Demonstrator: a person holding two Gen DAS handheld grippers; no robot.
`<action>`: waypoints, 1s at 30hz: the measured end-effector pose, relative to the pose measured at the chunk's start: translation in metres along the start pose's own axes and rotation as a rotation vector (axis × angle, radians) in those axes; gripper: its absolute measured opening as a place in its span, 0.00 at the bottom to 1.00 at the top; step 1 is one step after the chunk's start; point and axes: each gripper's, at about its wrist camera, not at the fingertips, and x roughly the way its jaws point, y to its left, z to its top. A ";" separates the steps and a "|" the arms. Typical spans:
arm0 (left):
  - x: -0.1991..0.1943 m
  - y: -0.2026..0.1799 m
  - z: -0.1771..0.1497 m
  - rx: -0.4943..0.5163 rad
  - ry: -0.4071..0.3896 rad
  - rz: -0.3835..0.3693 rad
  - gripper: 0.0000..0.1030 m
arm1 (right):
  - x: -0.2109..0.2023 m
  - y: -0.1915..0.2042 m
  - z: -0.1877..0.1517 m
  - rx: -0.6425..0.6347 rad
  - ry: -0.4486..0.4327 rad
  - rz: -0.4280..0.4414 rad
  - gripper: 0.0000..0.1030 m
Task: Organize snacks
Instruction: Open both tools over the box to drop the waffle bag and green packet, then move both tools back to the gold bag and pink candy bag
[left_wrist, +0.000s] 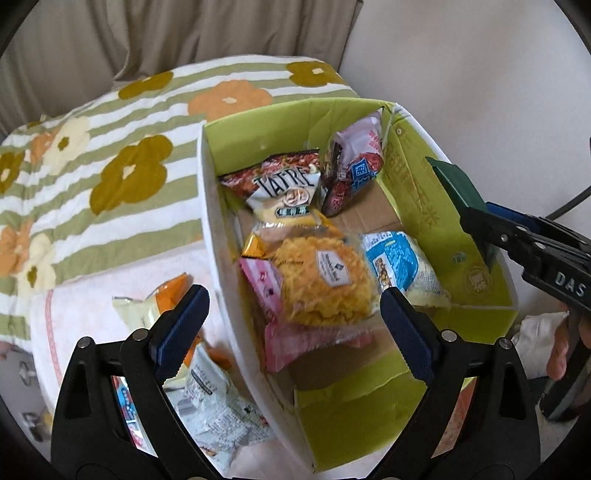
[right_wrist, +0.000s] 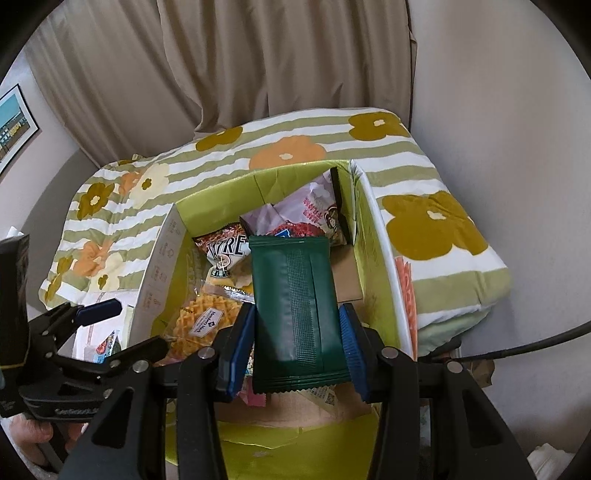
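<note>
Green packet (right_wrist: 295, 314) pinched in my right tongs (right_wrist: 299, 350), held over the snack box (right_wrist: 376, 236).

My left tongs (left_wrist: 291, 325) are spread and empty, straddling the box's near wall, with loose packets (left_wrist: 210, 391) outside on the bed. I judge this the drop-in step: next I should lower the packet onto the bare cardboard floor (left_wrist: 373, 214) beside the waffle snack (left_wrist: 321, 284), then let go.

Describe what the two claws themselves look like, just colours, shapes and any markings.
Both are alike: the left claw and right claw have black angular plastic arms joined by silver rivets, tipped with ribbed blue pads. The right one's body shows white lettering, "DAS". A dark cable runs nearby.
</note>
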 end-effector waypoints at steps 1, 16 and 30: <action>0.000 0.002 -0.001 -0.009 0.001 -0.010 0.91 | 0.002 0.000 0.001 0.000 0.004 -0.002 0.41; -0.027 0.012 -0.015 -0.048 -0.036 -0.048 0.90 | 0.013 0.004 -0.005 0.014 0.073 0.059 0.91; -0.090 0.009 -0.050 -0.100 -0.135 0.007 0.91 | -0.058 0.035 -0.016 -0.108 -0.084 0.126 0.91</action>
